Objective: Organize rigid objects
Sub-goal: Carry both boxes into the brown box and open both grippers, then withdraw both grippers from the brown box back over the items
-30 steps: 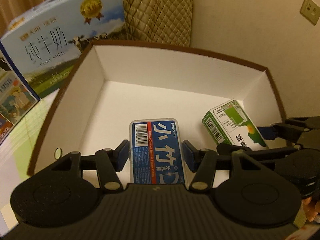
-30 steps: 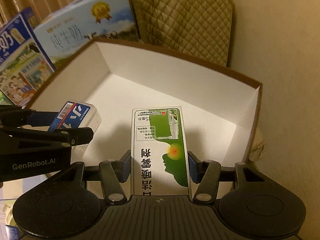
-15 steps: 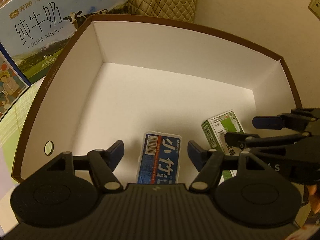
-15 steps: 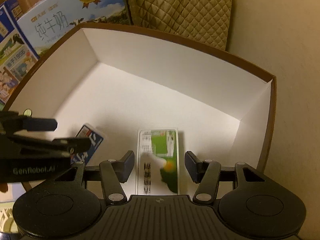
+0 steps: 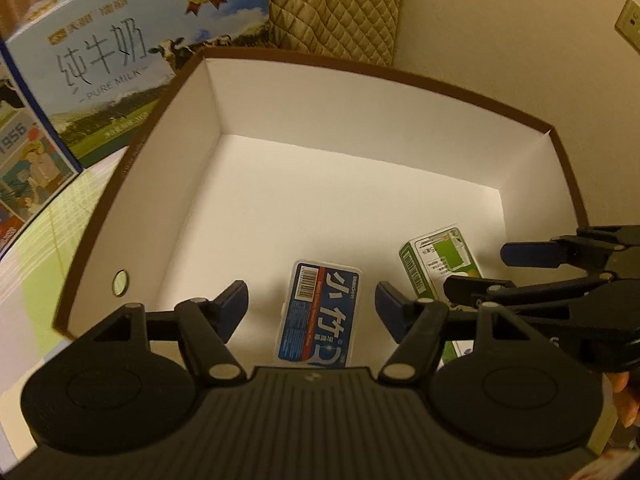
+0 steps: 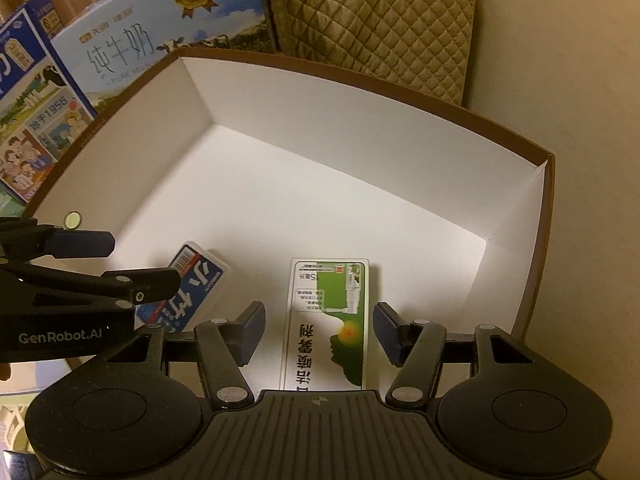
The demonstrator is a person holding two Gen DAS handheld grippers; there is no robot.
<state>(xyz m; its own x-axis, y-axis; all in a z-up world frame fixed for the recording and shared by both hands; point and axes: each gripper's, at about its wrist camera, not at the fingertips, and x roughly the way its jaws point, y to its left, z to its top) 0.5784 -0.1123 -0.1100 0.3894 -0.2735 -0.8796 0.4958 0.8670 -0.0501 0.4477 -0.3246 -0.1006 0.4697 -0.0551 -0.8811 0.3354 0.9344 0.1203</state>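
A blue plastic case (image 5: 320,316) lies flat on the floor of a white box with a brown rim (image 5: 360,72). My left gripper (image 5: 312,304) is open above it, fingers apart from its sides. A green and white carton (image 6: 332,320) lies flat beside the case, to its right. My right gripper (image 6: 318,326) is open above the carton, not touching it. The carton (image 5: 440,264) and right gripper (image 5: 568,276) show at the right of the left wrist view. The case (image 6: 188,292) and left gripper (image 6: 100,264) show at the left of the right wrist view.
A large blue milk carton box (image 5: 120,60) stands left of the white box, with another illustrated box (image 6: 36,120) further left. A quilted beige cushion (image 6: 380,20) stands behind. A beige wall (image 5: 520,40) with a socket plate (image 5: 630,22) is on the right.
Both grippers opened and let go of the blue case and the green carton, which now lie on the box floor. Both grippers then rose slightly.
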